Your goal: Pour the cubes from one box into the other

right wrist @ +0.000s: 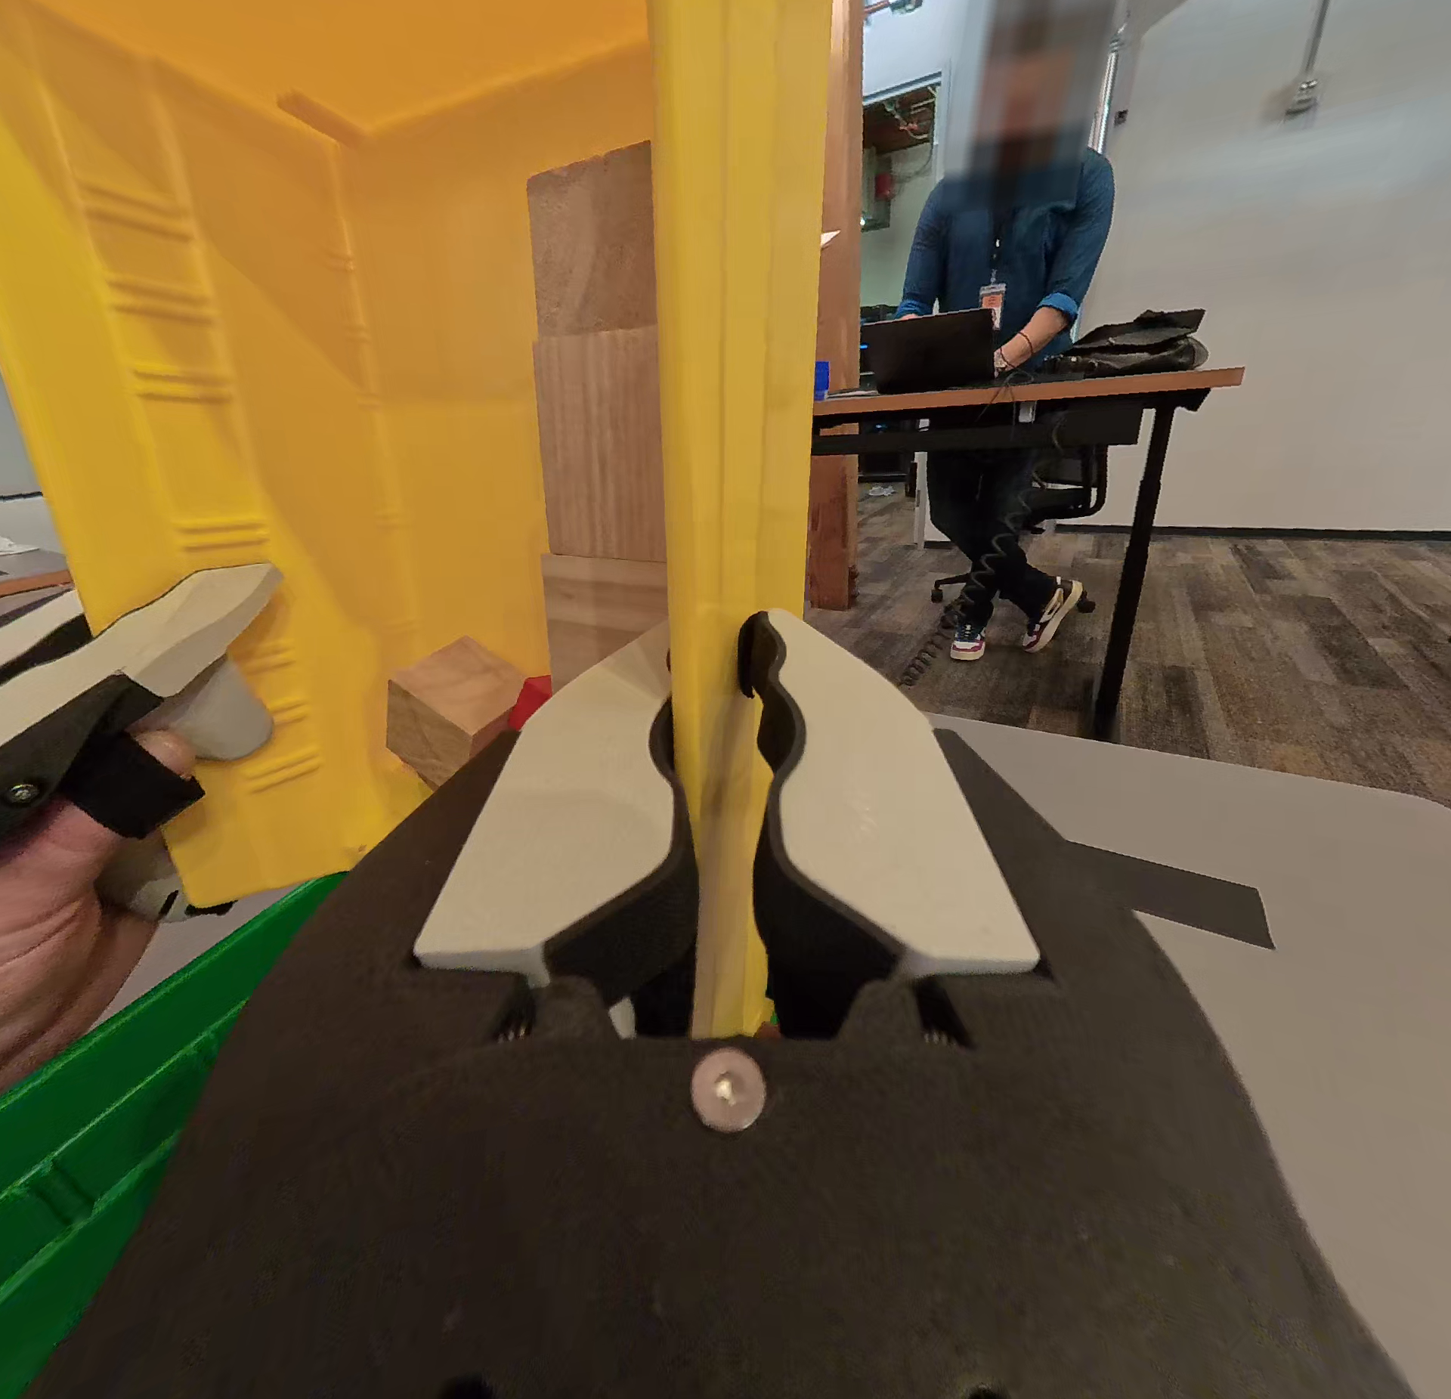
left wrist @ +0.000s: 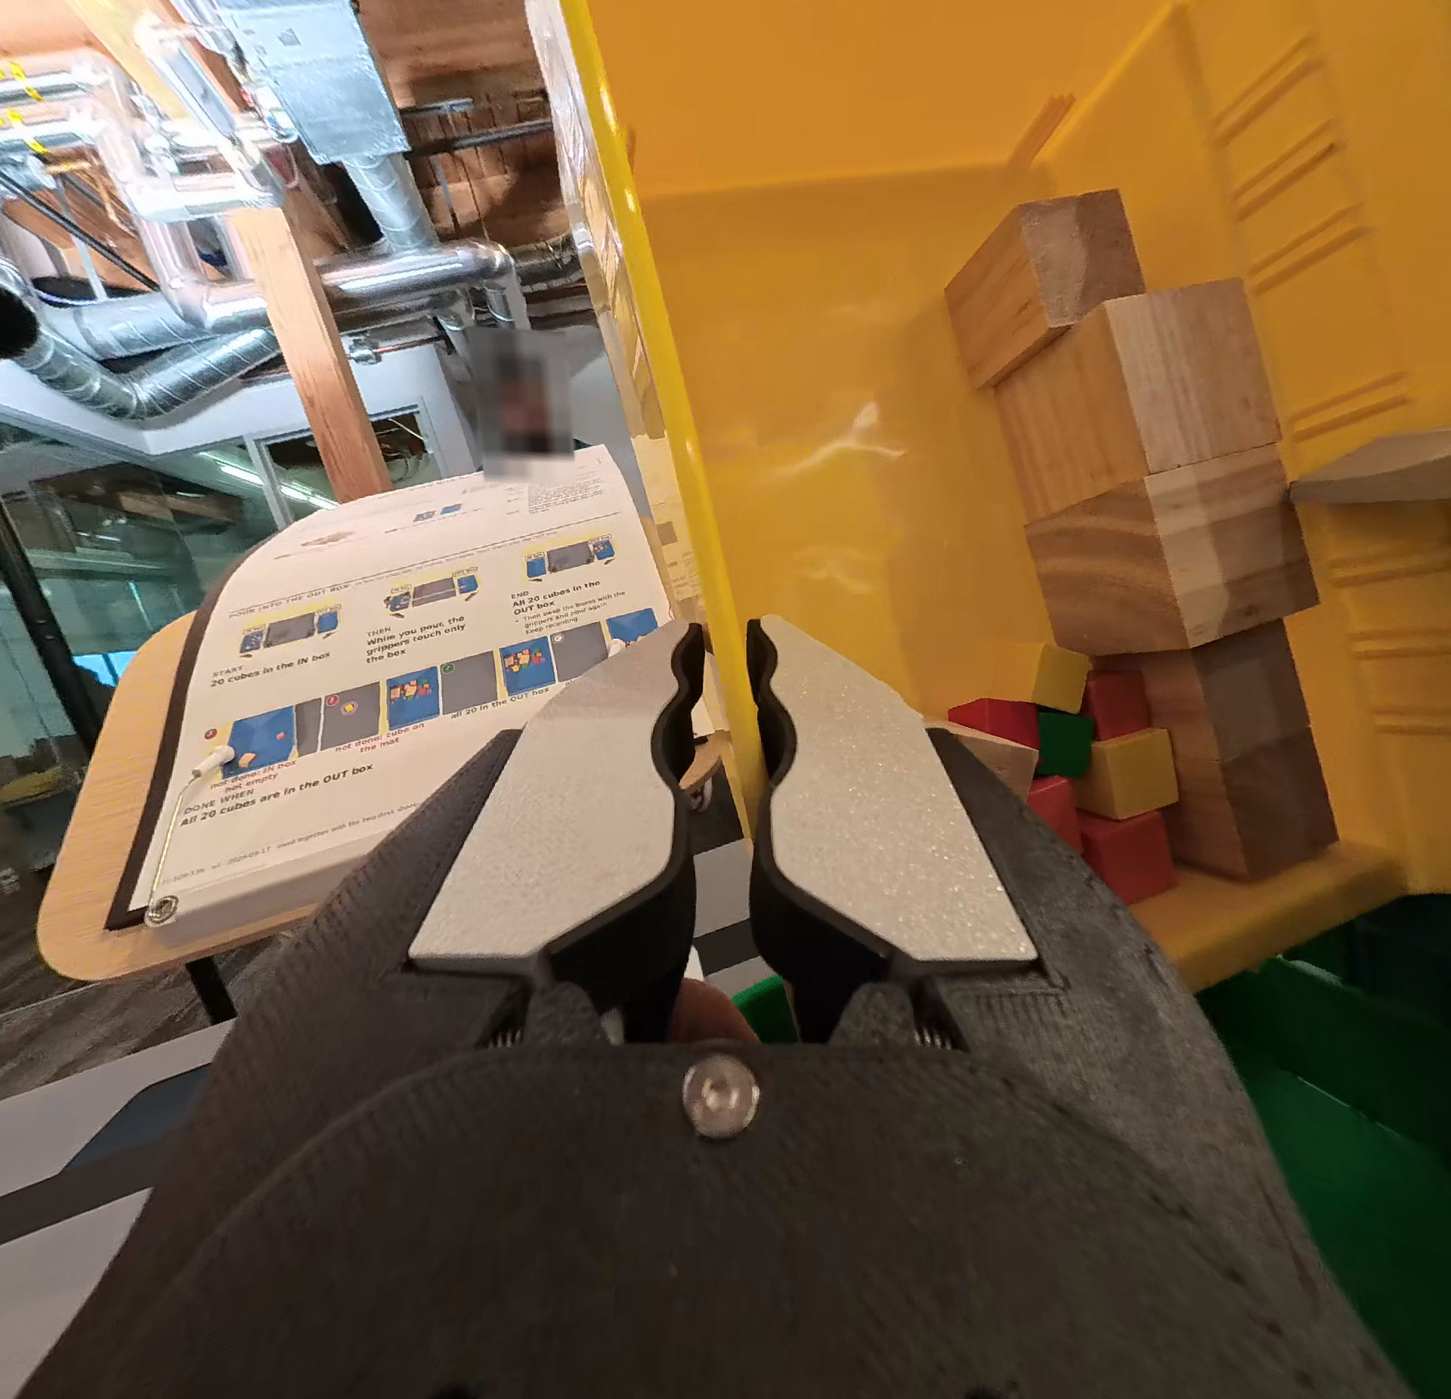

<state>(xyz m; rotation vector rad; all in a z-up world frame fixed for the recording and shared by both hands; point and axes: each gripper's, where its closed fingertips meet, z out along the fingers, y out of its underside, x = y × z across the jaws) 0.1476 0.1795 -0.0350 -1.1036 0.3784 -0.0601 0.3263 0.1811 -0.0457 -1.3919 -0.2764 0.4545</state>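
The yellow box (left wrist: pixel 864 301) is tipped up on its side above the green box (left wrist: pixel 1335 1110). My left gripper (left wrist: pixel 724 643) is shut on the yellow box's one side wall. My right gripper (right wrist: pixel 710 654) is shut on the opposite wall (right wrist: pixel 730 340). Several large wooden cubes (left wrist: pixel 1138 387) lean stacked against the box's far inner side. Small red, yellow and green cubes (left wrist: pixel 1099 772) are piled at the lower end near the rim. In the right wrist view, wooden cubes (right wrist: pixel 597 435) show behind the wall, and the green box (right wrist: pixel 118 1086) lies below.
A sheet of printed instructions on a small wooden table (left wrist: pixel 102 851) stands to the left. A grey mat (right wrist: pixel 1256 929) with black tape covers the worktable on the right. A person (right wrist: pixel 1013 278) works at a laptop on a desk farther off.
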